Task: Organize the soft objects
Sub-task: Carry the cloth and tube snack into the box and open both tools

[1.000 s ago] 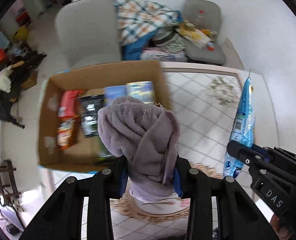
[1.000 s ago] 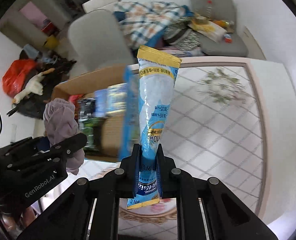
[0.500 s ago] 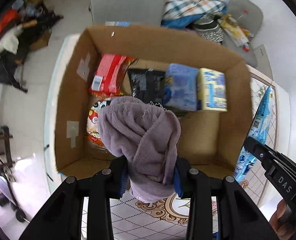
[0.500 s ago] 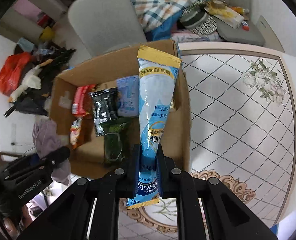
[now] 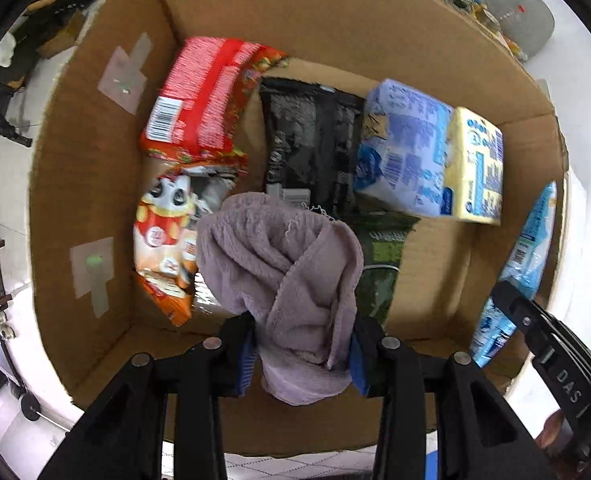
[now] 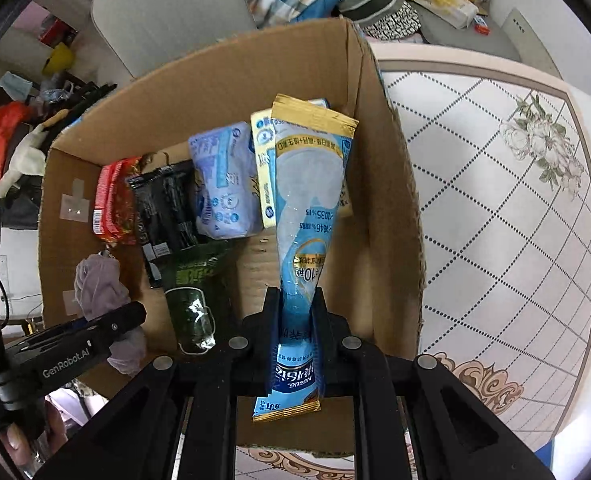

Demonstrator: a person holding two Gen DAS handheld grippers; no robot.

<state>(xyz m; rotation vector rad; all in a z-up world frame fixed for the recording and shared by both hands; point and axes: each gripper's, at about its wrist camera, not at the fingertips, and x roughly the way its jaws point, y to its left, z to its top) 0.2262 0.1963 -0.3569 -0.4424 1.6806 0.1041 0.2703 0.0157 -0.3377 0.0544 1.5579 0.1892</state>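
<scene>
Cardboard box already holds several packets; left gripper clamps mauve towel, right gripper clamps blue pouch, both over it, unreleased.

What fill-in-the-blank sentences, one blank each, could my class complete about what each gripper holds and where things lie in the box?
1. The left gripper is shut on a purple ____.
2. The right gripper clamps a light-blue ____ with gold ends.
3. Both grippers are over an open ____ box.
4. In the box, the yellow pack lies beside a ____ pack.

Missing words: towel; pouch; cardboard; blue
</scene>
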